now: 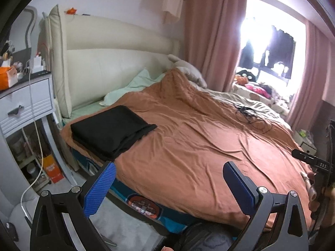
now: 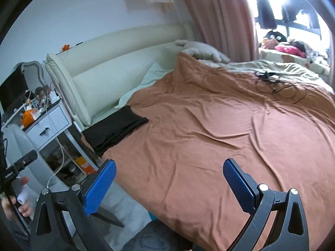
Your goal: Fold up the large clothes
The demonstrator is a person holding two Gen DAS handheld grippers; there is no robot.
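A folded black garment [image 1: 111,130] lies on the orange bedspread [image 1: 199,138] near the bed's head-end corner. The left gripper [image 1: 169,185] and right gripper [image 2: 169,183] both hang spread wide and empty, well apart from it.

Cloth, padded upholstery and textured plastic

The folded black garment [image 1: 111,129] is matt, soft knit cloth lying on a rust-orange bedspread [image 1: 199,138] of smooth, creased fabric. At 11 o'clock, the cream headboard [image 1: 108,62] looks like faintly glossy leatherette. The blue pads [image 2: 100,188] are ribbed plastic on matt black frames with shiny metal bolts.
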